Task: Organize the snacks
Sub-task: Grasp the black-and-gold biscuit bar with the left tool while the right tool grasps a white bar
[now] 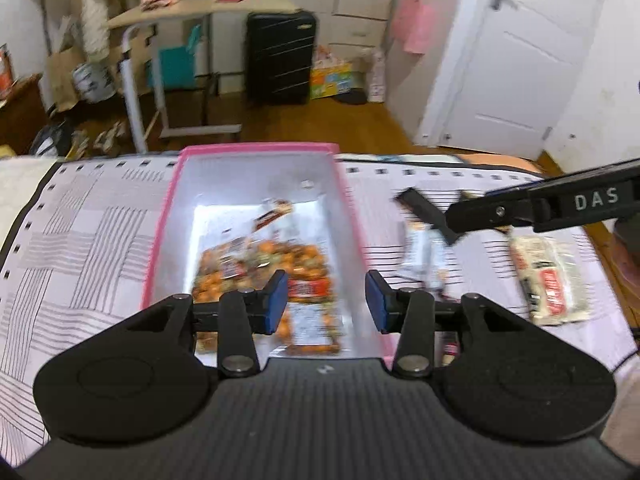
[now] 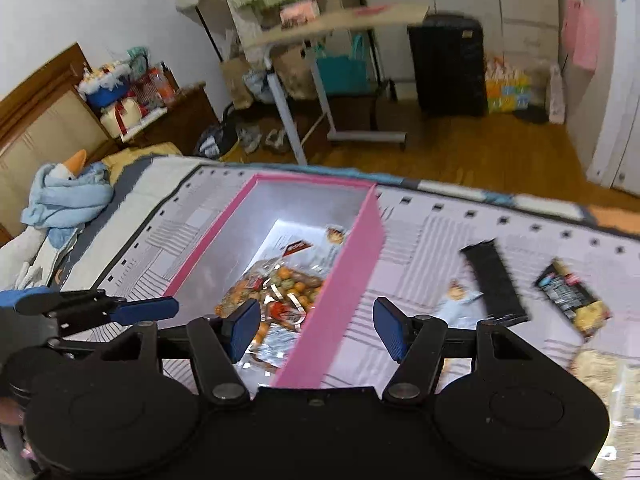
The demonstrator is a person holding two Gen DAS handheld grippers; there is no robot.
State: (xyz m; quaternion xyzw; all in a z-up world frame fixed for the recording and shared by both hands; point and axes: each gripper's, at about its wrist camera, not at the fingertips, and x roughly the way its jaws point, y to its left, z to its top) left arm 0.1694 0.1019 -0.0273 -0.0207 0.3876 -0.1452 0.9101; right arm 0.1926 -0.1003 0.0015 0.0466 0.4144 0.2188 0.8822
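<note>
Both tongs, the left tongs (image 1: 326,300) and right tongs (image 2: 316,328), hung apart and empty above the pink box (image 1: 160,240), so the black bar (image 2: 494,284) on the bed seemed next.

- We see our left claw (image 1: 326,300): black, ribbed body, round discs, blue pads, silver screws
- Our right claw (image 2: 316,330) matches, lettered "DAS"

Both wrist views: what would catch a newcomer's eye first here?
The pink box stands open in the middle of the patterned bedspread, with a bag of orange snacks already inside. More packets lie loose to its right, among them a black wrapper and a white noodle-like pack. Both the left gripper and right gripper hover open and empty over the box.
</note>
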